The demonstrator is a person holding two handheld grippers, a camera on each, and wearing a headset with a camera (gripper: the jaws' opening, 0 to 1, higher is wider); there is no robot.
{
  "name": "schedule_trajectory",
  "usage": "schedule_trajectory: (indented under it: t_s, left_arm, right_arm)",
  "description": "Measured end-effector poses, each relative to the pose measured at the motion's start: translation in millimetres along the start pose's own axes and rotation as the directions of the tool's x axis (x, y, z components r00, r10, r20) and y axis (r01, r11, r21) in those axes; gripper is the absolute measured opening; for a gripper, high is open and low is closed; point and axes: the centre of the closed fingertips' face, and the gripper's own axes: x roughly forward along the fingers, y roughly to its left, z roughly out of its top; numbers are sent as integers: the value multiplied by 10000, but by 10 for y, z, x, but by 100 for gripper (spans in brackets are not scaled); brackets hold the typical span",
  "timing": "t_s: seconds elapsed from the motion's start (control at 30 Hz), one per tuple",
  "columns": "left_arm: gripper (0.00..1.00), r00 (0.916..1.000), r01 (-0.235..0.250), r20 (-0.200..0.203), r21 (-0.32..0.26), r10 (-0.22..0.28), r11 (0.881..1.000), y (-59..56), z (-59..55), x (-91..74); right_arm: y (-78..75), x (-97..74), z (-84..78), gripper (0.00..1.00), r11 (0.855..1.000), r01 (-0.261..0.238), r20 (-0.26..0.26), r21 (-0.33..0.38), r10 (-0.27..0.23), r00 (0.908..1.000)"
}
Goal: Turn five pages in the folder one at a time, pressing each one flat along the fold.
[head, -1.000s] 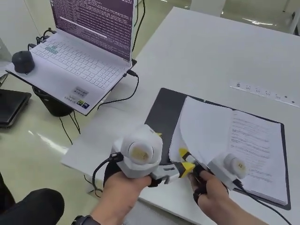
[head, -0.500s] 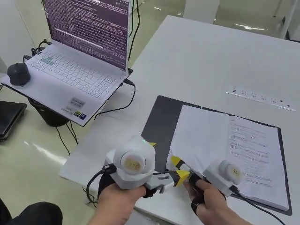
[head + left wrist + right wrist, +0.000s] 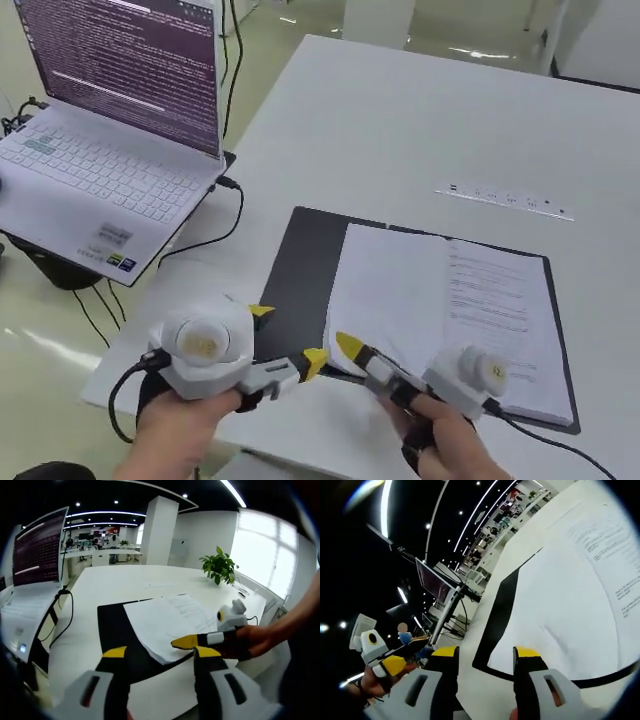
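The black folder point(image 3: 298, 262) lies open on the white table point(image 3: 400, 120). A turned white page point(image 3: 385, 285) rests flat on its left half, and a printed page point(image 3: 500, 310) lies on the right half. My right gripper point(image 3: 350, 347) is open just off the folder's near edge, tips pointing left, with nothing between its jaws. My left gripper point(image 3: 288, 337) is open too, to the left of the folder's near corner and facing the right one. In the left gripper view the folder point(image 3: 107, 625) and page point(image 3: 160, 622) lie ahead of the open gripper point(image 3: 160, 652). The right gripper view has its jaws point(image 3: 485, 653) apart, short of the page point(image 3: 570, 595).
An open laptop point(image 3: 110, 150) stands left of the table, and its cable point(image 3: 215, 235) runs to the table's edge. A strip of flush sockets point(image 3: 500, 198) lies beyond the folder. The table's near edge is just under both grippers.
The page that stood curved up over the folder now lies flat on the left half. The right gripper has come off its lower edge, and the left gripper has drawn back leftward.
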Motion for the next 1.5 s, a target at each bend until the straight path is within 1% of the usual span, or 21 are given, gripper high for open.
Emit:
schedule_trajectory:
  t_s: [0.03, 0.1, 0.23, 0.33, 0.37, 0.4, 0.47, 0.67, 0.77, 0.83, 0.9, 0.97, 1.07, 1.13, 1.2, 1.27, 1.3, 1.33, 1.4, 1.47, 1.5]
  left_arm:
    - [50, 10000, 53, -39, -5, -53, 10000, 15, -5, 16]
    - [48, 9997, 194, -119, 192, -192, 9996, 24, -13, 52]
    - [43, 9986, 408, -337, 346, -396, 9986, 76, -32, 148]
    - [39, 9978, 575, -366, 403, -560, 9975, 86, 0, 234]
    - [37, 9973, 645, -370, 389, -631, 9972, 79, 13, 258]
    - [33, 9957, 872, -356, 328, -860, 9956, 46, 32, 301]
    - [28, 9936, 1074, -390, 269, -1063, 9939, 24, 44, 394]
    - [24, 9852, 1542, -827, 447, -1502, 9870, -100, -9, 624]
    - [21, 9799, 1749, -1053, 437, -1695, 9836, -131, -65, 742]
    - [20, 9726, 1967, -1355, 447, -1891, 9794, -172, -125, 806]
    - [20, 9671, 2103, -1580, 554, -1994, 9761, -202, -180, 857]
    - [18, 9617, 2218, -1776, 555, -2090, 9735, -203, -240, 915]
    - [16, 9561, 2341, -1913, 432, -2219, 9713, -220, -293, 970]
    - [15, 9534, 2343, -2032, 331, -2230, 9716, -170, -363, 1050]
    - [14, 9525, 2242, -2127, 56, -2179, 9745, -166, -405, 1084]
    - [13, 9554, 2039, -2133, -236, -2042, 9787, -147, -424, 1110]
    - [12, 9577, 1975, -2047, -429, -2021, 9794, -141, -423, 1132]
    - [11, 9583, 1942, -2021, -569, -2018, 9793, -142, -427, 1145]
    - [8, 9577, 1952, -2032, -611, -2037, 9789, -163, -450, 1165]
    - [6, 9510, 2037, -2240, -638, -2129, 9770, -168, -530, 1195]
    - [6, 9482, 2054, -2337, -662, -2153, 9764, -150, -579, 1216]
  right_arm:
    - [15, -66, 51, 42, 9995, 38, 35, -307, -37, 10000]
    - [12, -162, 145, 41, 9980, 34, 194, -624, -22, 9998]
    - [-50, -327, 340, 40, 9952, 317, 613, -929, -260, 9978]
    - [-126, -436, 413, 39, 9920, 614, 774, -1105, -530, 9956]
    - [-155, -465, 425, 39, 9915, 704, 806, -1097, -617, 9948]
    - [-215, -508, 450, 39, 9911, 851, 892, -1021, -760, 9931]
    - [-294, -583, 482, 38, 9899, 1088, 1082, -909, -988, 9892]
    - [-380, -746, 560, 38, 9864, 1356, 1337, -932, -1225, 9834]
    - [-398, -830, 632, 38, 9846, 1504, 1675, -889, -1341, 9767]
    - [-421, -864, 654, 39, 9838, 1564, 1781, -880, -1390, 9741]
    - [-429, -900, 653, 39, 9822, 1648, 1854, -898, -1461, 9717]
    - [-455, -926, 647, 39, 9815, 1718, 1917, -850, -1531, 9694]
    - [-480, -951, 621, 39, 9805, 1817, 1936, -754, -1644, 9672]
    - [-516, -964, 607, 38, 9795, 1898, 1937, -673, -1738, 9655]
    - [-550, -978, 606, 38, 9787, 1969, 1984, -579, -1820, 9631]
    - [-560, -986, 616, 38, 9778, 2021, 2029, -550, -1873, 9611]
    - [-568, -990, 628, 37, 9767, 2072, 2076, -558, -1916, 9593]
    - [-567, -993, 637, 36, 9760, 2093, 2111, -592, -1927, 9583]
    - [-582, -998, 655, 34, 9750, 2138, 2181, -599, -1963, 9560]
    - [-604, -998, 663, 34, 9748, 2182, 2213, -458, -2031, 9538]
    - [-608, -997, 666, 34, 9750, 2185, 2239, -413, -2041, 9530]
